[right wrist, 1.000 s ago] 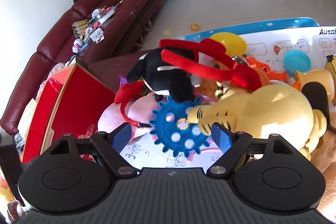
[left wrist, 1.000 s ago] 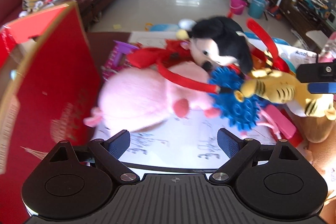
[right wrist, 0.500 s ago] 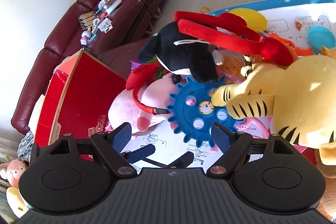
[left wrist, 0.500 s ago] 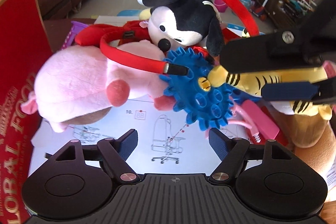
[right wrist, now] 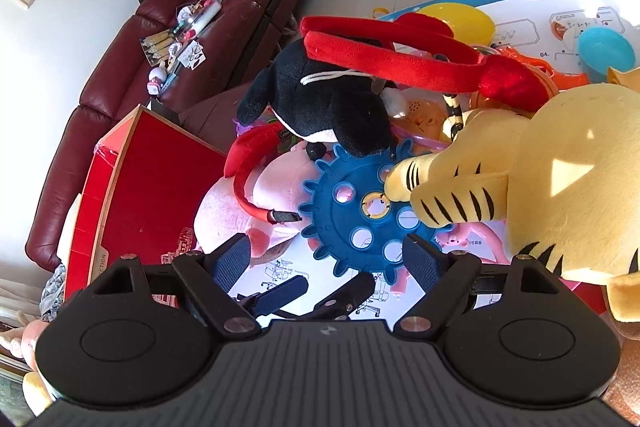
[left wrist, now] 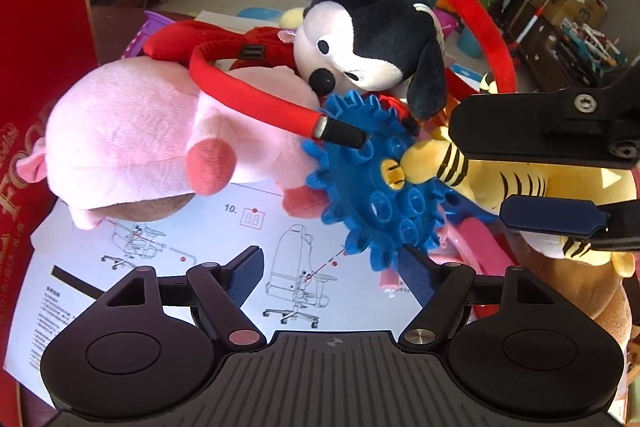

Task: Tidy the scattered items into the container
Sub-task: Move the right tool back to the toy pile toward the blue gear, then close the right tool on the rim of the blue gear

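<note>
Step in hand: you are bringing both grippers down on the toy heap; judged an approach, nothing lifted yet.
Left gripper [left wrist: 332, 261]: its jaws are standing apart with nothing between the pads; they have just been closing a little, then easing wider. The right-hand fingertip is sitting just beside the lower rim of the blue gear [left wrist: 376, 183].
Right gripper [right wrist: 326, 259]: its jaws are standing wide apart and empty, straddling the lower edge of the gear from above; the pads are not pressing on it.
Blue gear: it is leaning in the middle of the heap, against the pink plush [left wrist: 160, 135], under the black-and-white plush [left wrist: 368, 27], with the yellow tiger's [right wrist: 520, 179] paw lying across its hub.
Red strap [left wrist: 256, 95]: its dark tip is resting on the gear's face.
Container: the red box [right wrist: 156, 187] is standing open just beside the pink plush, on the left.
Next move, as judged: you are needing to settle on one toy per gripper, close firmly, then lift clear of the strap before carrying to the box.
Risk: the strap and paw may be dragging along with the gear.
</note>
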`<state>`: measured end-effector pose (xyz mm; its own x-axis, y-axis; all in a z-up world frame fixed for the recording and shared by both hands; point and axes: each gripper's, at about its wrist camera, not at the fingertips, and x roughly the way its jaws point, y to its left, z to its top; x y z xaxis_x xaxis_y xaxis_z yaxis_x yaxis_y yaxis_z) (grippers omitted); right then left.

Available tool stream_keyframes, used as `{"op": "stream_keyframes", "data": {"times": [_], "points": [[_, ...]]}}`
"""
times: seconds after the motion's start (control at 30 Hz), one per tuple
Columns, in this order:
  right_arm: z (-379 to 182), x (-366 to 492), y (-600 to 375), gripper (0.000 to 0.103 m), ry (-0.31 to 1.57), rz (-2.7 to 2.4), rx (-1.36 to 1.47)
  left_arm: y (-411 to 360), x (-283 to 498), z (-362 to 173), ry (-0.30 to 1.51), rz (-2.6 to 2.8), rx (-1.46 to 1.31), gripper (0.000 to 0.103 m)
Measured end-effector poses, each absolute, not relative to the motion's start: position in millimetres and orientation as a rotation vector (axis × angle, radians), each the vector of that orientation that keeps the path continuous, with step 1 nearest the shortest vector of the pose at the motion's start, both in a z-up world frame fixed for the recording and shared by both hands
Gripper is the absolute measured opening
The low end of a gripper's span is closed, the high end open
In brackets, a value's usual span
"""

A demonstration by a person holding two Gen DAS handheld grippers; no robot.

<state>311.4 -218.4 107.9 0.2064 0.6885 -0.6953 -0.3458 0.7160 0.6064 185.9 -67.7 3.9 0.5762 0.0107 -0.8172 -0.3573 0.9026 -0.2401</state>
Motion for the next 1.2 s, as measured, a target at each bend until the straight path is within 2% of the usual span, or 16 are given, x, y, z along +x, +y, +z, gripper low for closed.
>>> {"op": "stream_keyframes", "data": {"times": [0.2,0.23,0.27,0.3,0.33,0.83,1.2], "points": [[106.5,313.2,-220.0,0.086,1.156,0.742,0.347,-68.4,203.5,-7.4,0.940,0.221,-0.443,0.084],[105.1,313.3,-219.2,0.086,1.161,0.742,0.346,-68.4,205.9,-8.8,0.938,0.215,-0.450,0.077],[103.6,313.2,-218.2,0.086,1.167,0.744,0.346,-67.9,207.8,-9.7,0.933,0.192,-0.453,0.052],[102.3,313.2,-217.3,0.086,1.171,0.745,0.351,-65.4,208.6,-11.0,0.932,0.161,-0.466,0.040],[101.2,313.7,-217.0,0.086,1.176,0.748,0.357,-63.4,209.4,-11.0,0.938,0.145,-0.473,0.034],[92.2,329.2,-183.6,0.085,1.245,0.767,0.382,-54.8,172.1,-8.3,0.904,0.113,-0.303,0.029],[86.9,316.6,-155.6,0.085,1.255,0.754,0.204,-78.7,168.0,-3.8,0.879,0.104,-0.130,0.027]]}}
